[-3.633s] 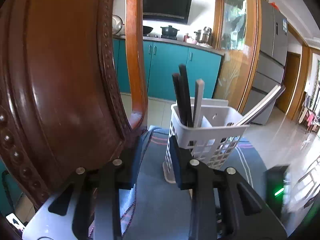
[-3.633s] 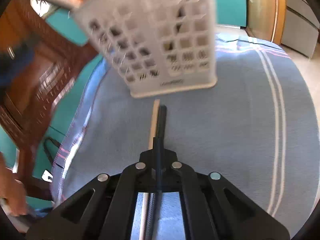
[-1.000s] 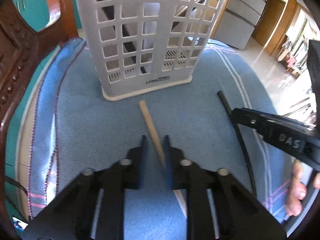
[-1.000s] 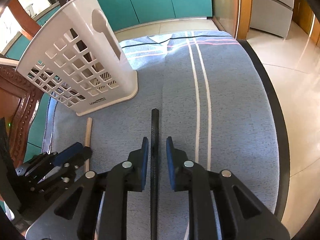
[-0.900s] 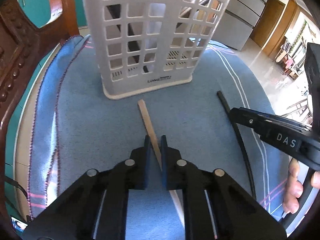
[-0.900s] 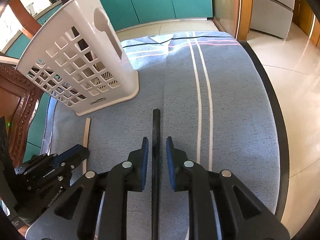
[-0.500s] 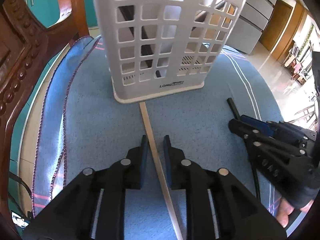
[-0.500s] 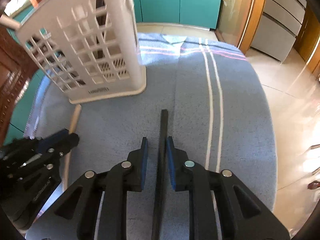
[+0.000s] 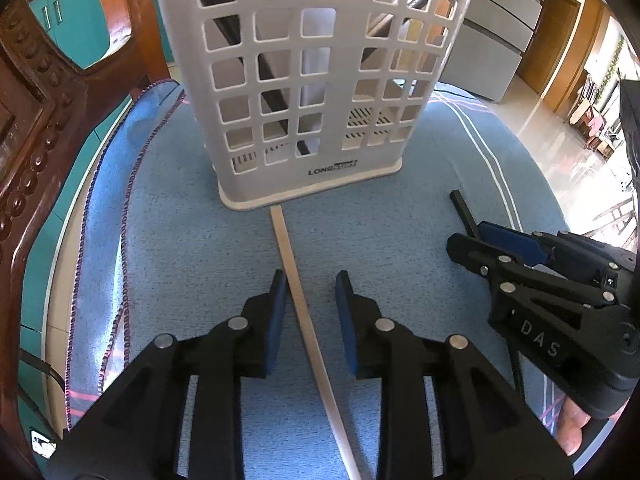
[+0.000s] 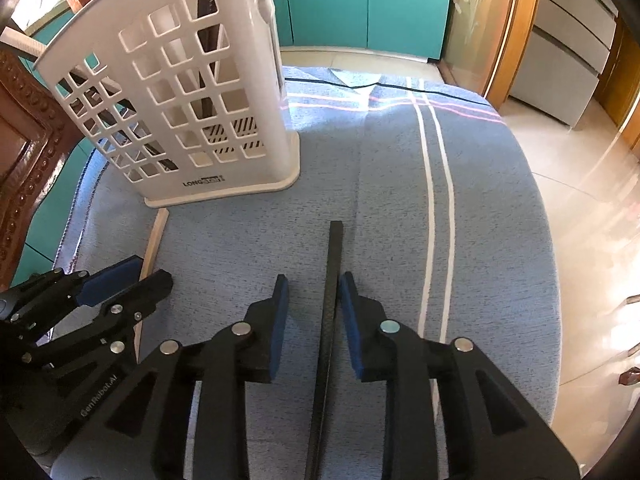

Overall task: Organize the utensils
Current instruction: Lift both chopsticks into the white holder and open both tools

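Left gripper (image 9: 308, 280) — jaws opening, a pale wooden chopstick (image 9: 298, 292) lying between them, nearer the left pad, not pressed.

Right gripper (image 10: 313, 284) — jaws opening around a black chopstick (image 10: 334, 264), which lies close against the right pad; no grip.

Both sticks lie flat on the blue cloth (image 10: 400, 208), the pale one's tip touching the foot of the white basket (image 9: 320, 80), the black one well clear of it.

Handling, as judged: centre each stick between the pads before closing, pinch near mid-length, lift level, then tip upright over the basket.

Materials: sticks slim, square-sectioned and smooth — likely to roll or slip. Cloth soft, woven, striped. Basket rigid plastic lattice, already holding dark utensils.
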The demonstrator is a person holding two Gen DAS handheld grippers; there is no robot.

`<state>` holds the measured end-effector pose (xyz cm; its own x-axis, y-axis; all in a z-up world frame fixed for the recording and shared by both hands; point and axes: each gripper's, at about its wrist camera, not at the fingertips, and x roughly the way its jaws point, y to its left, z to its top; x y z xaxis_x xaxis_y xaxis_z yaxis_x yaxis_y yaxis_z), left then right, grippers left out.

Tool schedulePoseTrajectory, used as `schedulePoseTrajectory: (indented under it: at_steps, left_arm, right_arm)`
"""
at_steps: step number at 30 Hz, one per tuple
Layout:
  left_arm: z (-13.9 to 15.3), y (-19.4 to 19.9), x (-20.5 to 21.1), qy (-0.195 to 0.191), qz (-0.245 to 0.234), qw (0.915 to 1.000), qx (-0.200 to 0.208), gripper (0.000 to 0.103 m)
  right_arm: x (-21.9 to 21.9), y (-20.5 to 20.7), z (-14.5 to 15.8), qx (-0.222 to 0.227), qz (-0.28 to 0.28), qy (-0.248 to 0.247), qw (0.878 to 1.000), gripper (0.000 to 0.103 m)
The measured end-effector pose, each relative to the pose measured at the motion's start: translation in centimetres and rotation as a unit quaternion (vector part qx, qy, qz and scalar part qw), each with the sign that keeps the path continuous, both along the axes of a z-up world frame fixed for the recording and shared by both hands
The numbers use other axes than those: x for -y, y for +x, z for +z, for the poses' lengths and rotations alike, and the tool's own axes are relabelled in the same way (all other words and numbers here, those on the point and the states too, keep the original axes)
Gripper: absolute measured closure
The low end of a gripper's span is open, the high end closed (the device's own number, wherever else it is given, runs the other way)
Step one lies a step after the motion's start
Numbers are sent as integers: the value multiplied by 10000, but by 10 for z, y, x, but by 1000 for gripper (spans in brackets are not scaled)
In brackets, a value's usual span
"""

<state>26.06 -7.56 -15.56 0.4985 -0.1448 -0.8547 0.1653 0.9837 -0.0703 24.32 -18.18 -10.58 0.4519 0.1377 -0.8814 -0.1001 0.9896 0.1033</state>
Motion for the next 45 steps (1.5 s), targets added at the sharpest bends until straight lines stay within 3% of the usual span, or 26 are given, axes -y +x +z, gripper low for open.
schedulePoseTrajectory:
  at_steps: [1, 2, 3, 6, 8, 12, 15, 18, 20, 23, 25, 27, 28, 29, 34, 38, 42, 43, 45]
  left_arm:
    - [0, 0, 2, 23, 12, 10000, 13, 76]
    - [0, 1, 4, 38, 18, 10000, 21, 78]
    - [0, 1, 4, 84, 60, 9999, 42, 89]
    - [2, 4, 1, -47, 94, 9999, 59, 96]
    - [16, -1, -3, -103, 125, 9995, 269, 96]
    - [72, -22, -15, -540, 105, 9943, 914, 96]
    - [131, -46, -26, -913, 88, 9833, 1569, 96]
    - [200, -72, -39, -1241, 81, 9605, 2490, 96]
    - [240, -82, -47, -1369, 180, 9399, 3123, 96]
    - [281, -82, -54, -1337, 477, 9065, 3976, 96]
    - [295, -69, -53, -1226, 664, 8962, 4212, 96]
    - [293, -48, -53, -1146, 801, 8968, 4198, 96]
    - [287, -38, -51, -1109, 851, 9010, 4107, 96]
    - [280, -32, -50, -1088, 892, 9055, 4004, 96]
    - [235, -4, -51, -940, 993, 9274, 3481, 96]
    - [215, 11, -46, -773, 982, 9366, 3273, 96]
    - [204, 22, -47, -726, 973, 9435, 3083, 94]
    - [204, 20, -47, -720, 968, 9438, 3077, 89]
    - [207, 12, -48, -766, 967, 9419, 3124, 75]
  right_arm:
    - [0, 1, 0, 11, 8, -17, 10000, 77]
    - [1, 0, 0, 33, 7, -82, 10000, 88]
    - [2, -1, 1, 54, -7, -147, 9999, 96]
    - [10, -1, 4, 10, -10, 378, 9993, 97]
    - [13, -5, 18, 239, 36, 393, 9989, 97]
    - [29, -27, 74, 827, 284, 915, 9920, 97]
    - [43, -51, 121, 1353, 397, 1167, 9831, 97]
    - [54, -72, 169, 1915, 445, 1373, 9708, 96]
    - [56, -76, 199, 2267, 438, 1504, 9613, 96]
    - [63, -78, 248, 3007, 376, 1732, 9371, 96]
    - [67, -74, 275, 3510, 149, 1814, 9185, 97]
    - [70, -69, 290, 3927, -30, 1939, 8990, 96]
    - [69, -63, 293, 4141, -138, 1981, 8883, 96]
    - [65, -57, 292, 4206, -216, 1907, 8867, 96]
    - [39, -17, 249, 3944, -278, 1546, 9054, 97]
    - [27, 5, 206, 3613, -189, 1412, 9215, 96]
    - [19, 10, 189, 3437, -177, 1269, 9303, 96]
    - [18, 8, 187, 3426, -190, 1224, 9313, 92]
    - [21, -3, 194, 3555, -189, 1234, 9263, 73]
